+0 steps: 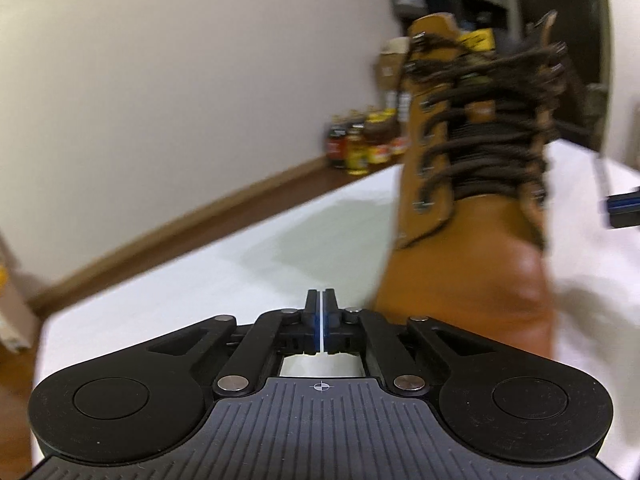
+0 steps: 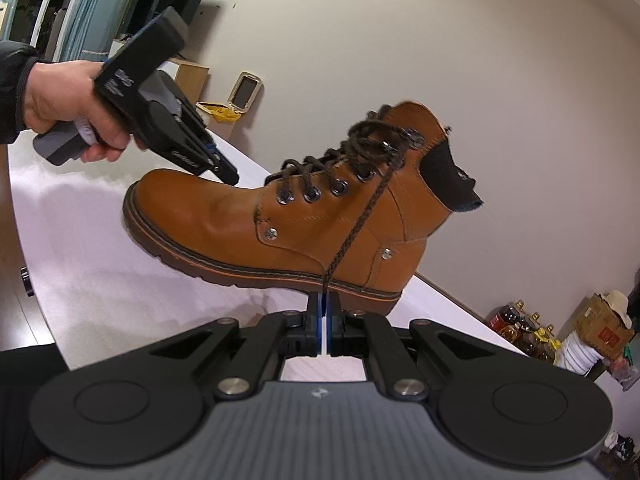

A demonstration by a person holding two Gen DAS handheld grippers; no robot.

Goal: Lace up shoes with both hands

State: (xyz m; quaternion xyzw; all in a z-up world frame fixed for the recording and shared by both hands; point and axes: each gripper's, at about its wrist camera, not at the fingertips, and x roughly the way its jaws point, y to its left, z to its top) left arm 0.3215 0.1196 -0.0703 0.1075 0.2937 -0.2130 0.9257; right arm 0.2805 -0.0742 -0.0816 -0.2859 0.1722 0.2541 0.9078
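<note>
Brown leather boot [image 2: 304, 216] stands on the white table [image 2: 80, 264], with its toe toward the person's hand [image 2: 60, 108] and its dark lace [image 2: 352, 232] crossed through the eyelets up the front. One end of the lace runs down the side of the boot into the right gripper [image 2: 324, 308], whose two fingers are pressed together on it, right beside the sole. The left gripper [image 1: 322, 312] is near the toe, and its fingers are pressed together too, with only a thin line between them and nothing that I can see in there. If the right gripper pulls too hard, the boot could tip or slide on the smooth table, because nothing is holding it down. The lace could also slip out from between the fingers, since only a little bit of its end seems to be pinched. The left wrist view is blurry, so the lace up near the top hooks looks like a messy tangle, and I cannot tell if it is knotted or just crossed. The other end of the lace is hard to find in either view. The far side of the boot is hidden in the right wrist view. Some bottles [image 2: 524, 328] stand along the wall, well away from the boot.
</note>
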